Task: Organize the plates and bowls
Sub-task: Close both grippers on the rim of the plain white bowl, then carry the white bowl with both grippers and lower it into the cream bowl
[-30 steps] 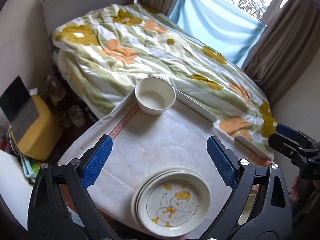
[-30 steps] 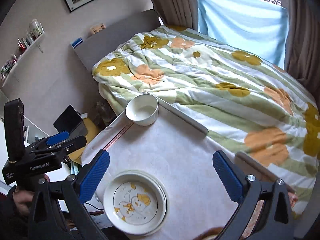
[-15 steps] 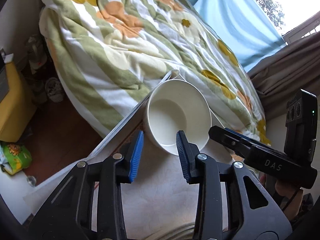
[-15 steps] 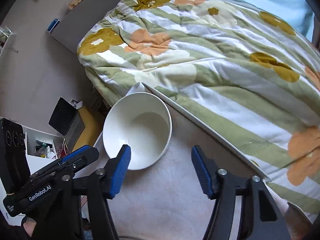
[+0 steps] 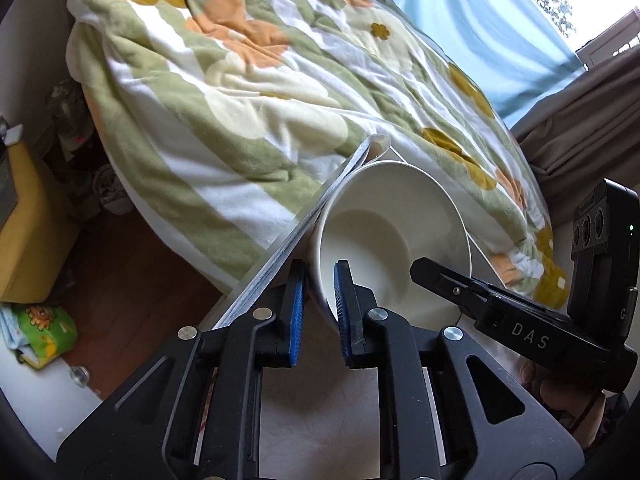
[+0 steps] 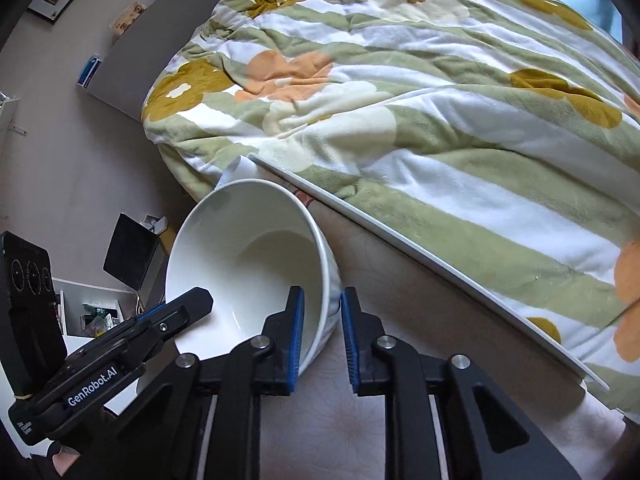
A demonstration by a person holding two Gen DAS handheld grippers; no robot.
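A white bowl (image 5: pixel 384 240) stands at the far corner of the cloth-covered table (image 5: pixel 320 420). My left gripper (image 5: pixel 320 276) straddles its left rim, one blue pad inside and one outside, jaws closing onto the wall. In the right wrist view my right gripper (image 6: pixel 322 300) does the same on the right rim of the bowl (image 6: pixel 248 256), jaws closing with the wall between the pads. Each gripper also shows in the other's view: the right gripper (image 5: pixel 420 272) and the left gripper (image 6: pixel 200 300). The stacked plates are out of view.
A bed with a flowered blanket (image 5: pixel 240 80) lies just beyond the table's far edge (image 6: pixel 400 240). A yellow box (image 5: pixel 24 232) and clutter sit on the floor to the left. A hand (image 5: pixel 568 392) holds the right gripper's handle.
Both grippers came down and forward from above the plates to the bowl. Their jaws went from wide open to pinched on the bowl's rim, one on each side.
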